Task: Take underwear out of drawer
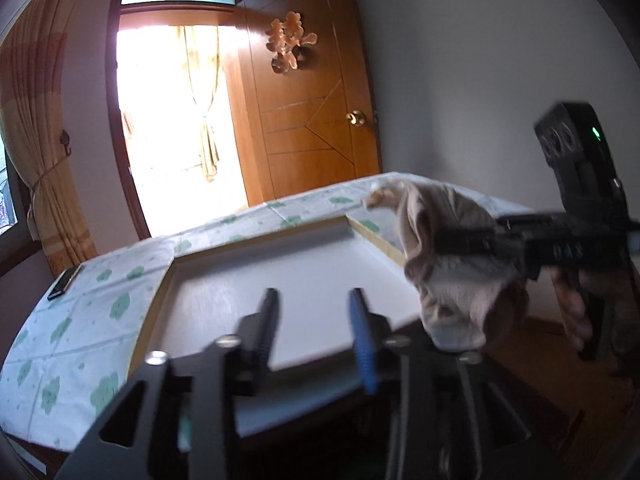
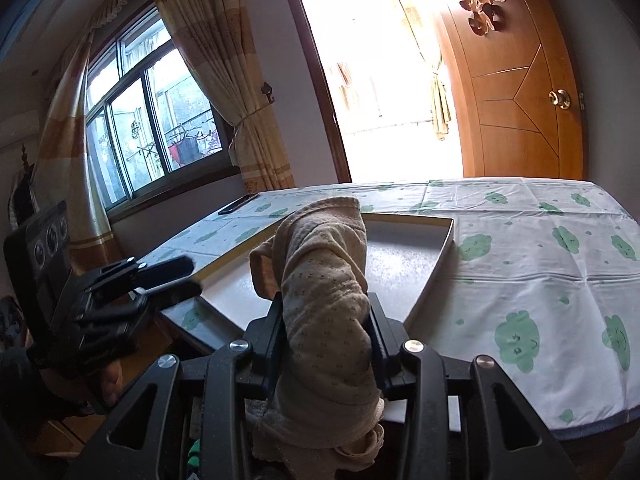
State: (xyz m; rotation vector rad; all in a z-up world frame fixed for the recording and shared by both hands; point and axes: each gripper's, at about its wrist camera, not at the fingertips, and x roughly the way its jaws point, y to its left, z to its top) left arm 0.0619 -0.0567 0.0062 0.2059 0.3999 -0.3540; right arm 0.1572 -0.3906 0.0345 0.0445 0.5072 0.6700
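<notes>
Underwear, a beige knitted cotton garment with a fine dotted pattern (image 2: 324,300), sits bunched between the two black fingers of the right gripper (image 2: 326,328), which press on it from both sides; the cloth rises above the fingertips and trails down behind them toward the camera. Seen from the left wrist, the same garment (image 1: 444,256) hangs from the right gripper (image 1: 464,240) out to the left gripper's right, raised beside the right edge of the shallow white rectangular tray with pale wooden rim (image 1: 280,280), and not touching it. The left gripper (image 1: 314,320) has its jaws apart, one finger black and one with a blue pad, and nothing lies between them; its fingers point over the near part of the tray's white floor. From the right wrist, the left gripper (image 2: 176,276) appears low on the left, with its tips at the tray's (image 2: 400,248) near left edge; whether they touch it cannot be told. The tray rests on a table covered by a white cloth printed with green cloud shapes (image 2: 540,264). A slim dark rectangular device (image 1: 64,284) lies on that cloth, well beyond the left gripper and to its left. An open brown wooden door with a brass knob (image 1: 312,120) stands past the table.
</notes>
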